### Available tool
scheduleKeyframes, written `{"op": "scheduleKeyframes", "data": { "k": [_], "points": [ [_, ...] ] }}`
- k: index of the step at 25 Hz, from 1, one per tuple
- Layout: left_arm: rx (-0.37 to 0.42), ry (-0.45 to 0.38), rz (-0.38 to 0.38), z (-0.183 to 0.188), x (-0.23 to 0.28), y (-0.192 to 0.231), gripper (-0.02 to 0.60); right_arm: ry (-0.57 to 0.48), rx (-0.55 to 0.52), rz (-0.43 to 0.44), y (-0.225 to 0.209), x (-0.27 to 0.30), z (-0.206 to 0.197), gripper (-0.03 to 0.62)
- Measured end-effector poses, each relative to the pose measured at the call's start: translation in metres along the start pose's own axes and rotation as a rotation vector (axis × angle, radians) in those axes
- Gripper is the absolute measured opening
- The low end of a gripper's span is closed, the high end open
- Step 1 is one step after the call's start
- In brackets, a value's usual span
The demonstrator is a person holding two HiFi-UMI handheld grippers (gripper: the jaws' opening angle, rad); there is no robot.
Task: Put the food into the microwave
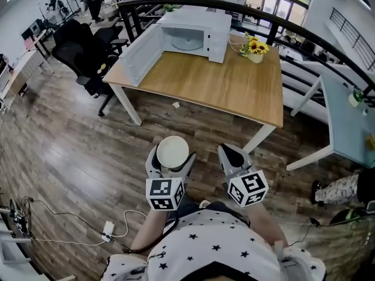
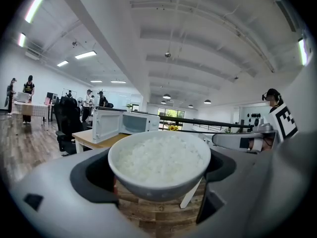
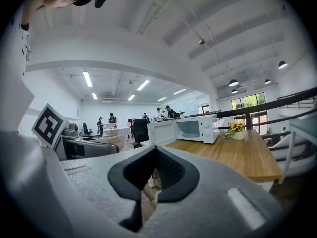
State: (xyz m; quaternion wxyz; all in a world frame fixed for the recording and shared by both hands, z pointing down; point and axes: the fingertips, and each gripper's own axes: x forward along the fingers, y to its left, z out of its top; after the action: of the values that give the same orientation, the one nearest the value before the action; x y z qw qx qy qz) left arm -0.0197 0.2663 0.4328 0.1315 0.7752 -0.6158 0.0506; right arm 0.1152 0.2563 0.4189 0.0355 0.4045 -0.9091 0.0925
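- Wooden surface [image 1: 234,89] at upper centre carries an open-doored microwave [image 1: 190,37].
- Left tool [image 1: 171,160], lower centre, clamped on rice bowl [image 2: 159,160].
- Right tool [image 1: 233,157], jaws together, empty.

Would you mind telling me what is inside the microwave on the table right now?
The microwave has its door open; inside, only the round turntable shows, bare of food. The upper part of the cavity is hidden by the microwave's own top.

You will find no readable words, brand names or numbers anywhere here; the only printed marks are black-and-white square patterns on the left cube [image 1: 165,193] and the right cube [image 1: 248,188].
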Motion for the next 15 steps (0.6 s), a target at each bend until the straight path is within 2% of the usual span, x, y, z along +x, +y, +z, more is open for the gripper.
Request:
{"op": "scheduleKeyframes", "data": {
  "k": [15],
  "points": [
    [-0.011,-0.022,0.046,-0.001,-0.002,-0.015,0.494,0.005,-0.011,0.039,-0.014,-0.011,-0.003,0.005]
  ]
}}
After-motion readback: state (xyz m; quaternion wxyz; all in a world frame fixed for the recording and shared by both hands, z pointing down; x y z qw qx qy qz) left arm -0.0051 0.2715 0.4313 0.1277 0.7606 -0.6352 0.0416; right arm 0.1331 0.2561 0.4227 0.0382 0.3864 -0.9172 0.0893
